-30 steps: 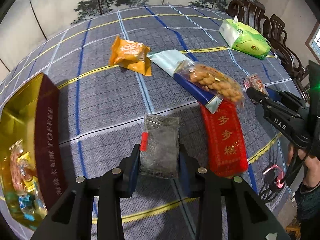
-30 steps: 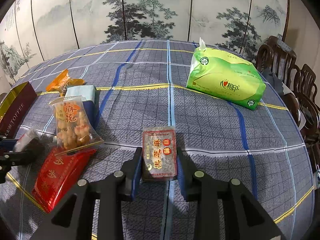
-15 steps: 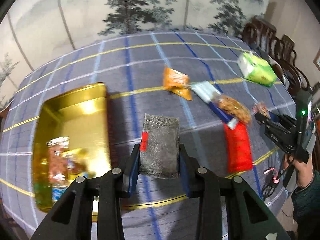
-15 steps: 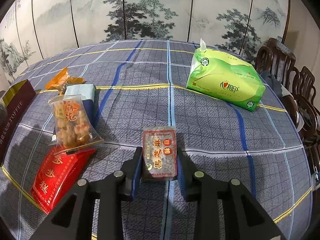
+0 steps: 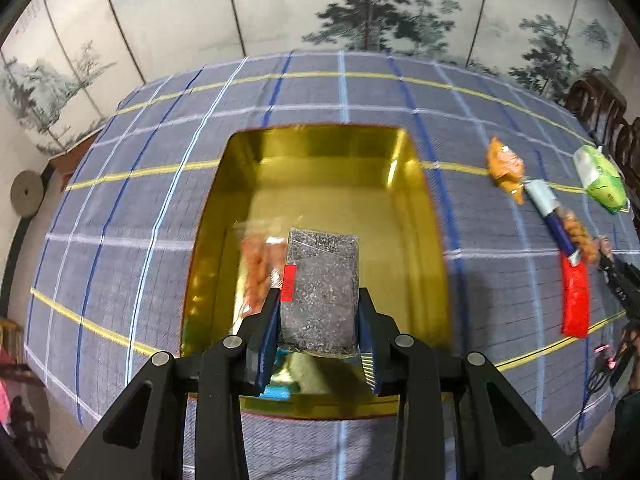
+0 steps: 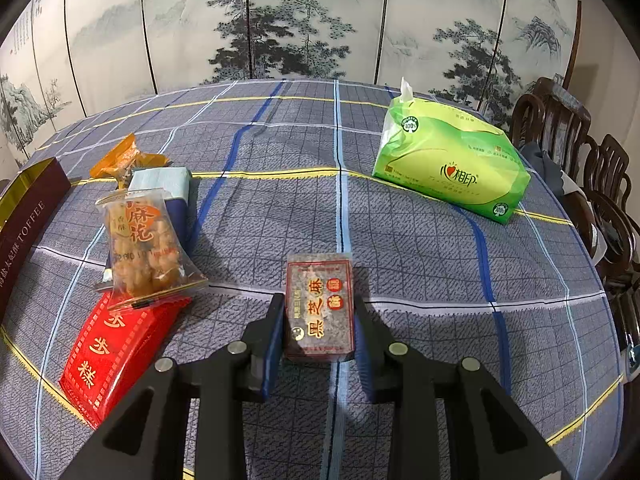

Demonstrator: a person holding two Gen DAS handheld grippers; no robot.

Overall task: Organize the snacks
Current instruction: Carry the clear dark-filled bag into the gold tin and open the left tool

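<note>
My left gripper (image 5: pixel 318 320) pinches a dark speckled sesame packet (image 5: pixel 320 292) at lower centre of the left wrist view, hanging over the gold tin (image 5: pixel 416 208), where a blurred orange snack pack (image 5: pixel 256 268) lies inside at the left. At the right edge of that view sit the orange packet (image 5: pixel 505 168), the red packet (image 5: pixel 575 298) and the green tissue pack (image 5: pixel 600 178). My right gripper (image 6: pixel 318 332) clamps a red-labelled sesame bar (image 6: pixel 320 306) low in the right wrist view, above the checked tablecloth (image 6: pixel 420 248). The twisted-dough snack bag (image 6: pixel 142 248) lies on the red packet (image 6: pixel 116 352) at the left.
</note>
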